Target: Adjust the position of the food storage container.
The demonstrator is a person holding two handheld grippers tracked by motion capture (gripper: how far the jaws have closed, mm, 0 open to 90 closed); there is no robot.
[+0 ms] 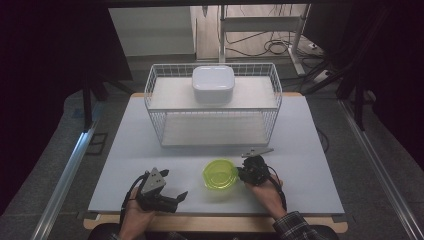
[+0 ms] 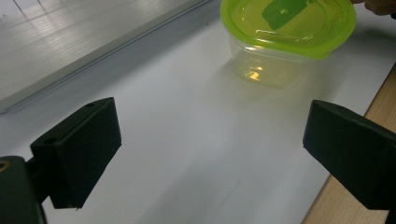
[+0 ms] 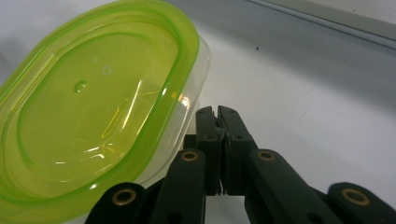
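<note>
A clear container with a lime-green lid (image 1: 220, 174) stands near the table's front edge, between my two grippers. My right gripper (image 1: 241, 174) is just to its right. In the right gripper view its jaws (image 3: 222, 116) are shut against each other with nothing between them, tips close beside the container (image 3: 93, 107) wall; whether they touch it I cannot tell. My left gripper (image 1: 174, 184) rests at the front left, pointing toward the container. In the left gripper view the left gripper (image 2: 210, 140) is open with bare table between its jaws, and the container (image 2: 287, 28) lies ahead.
A white wire rack (image 1: 212, 107) stands at the back middle of the white table (image 1: 300, 165), with a white lidded box (image 1: 213, 82) on its upper level. The table's wooden front edge (image 2: 385, 91) runs close behind my left gripper.
</note>
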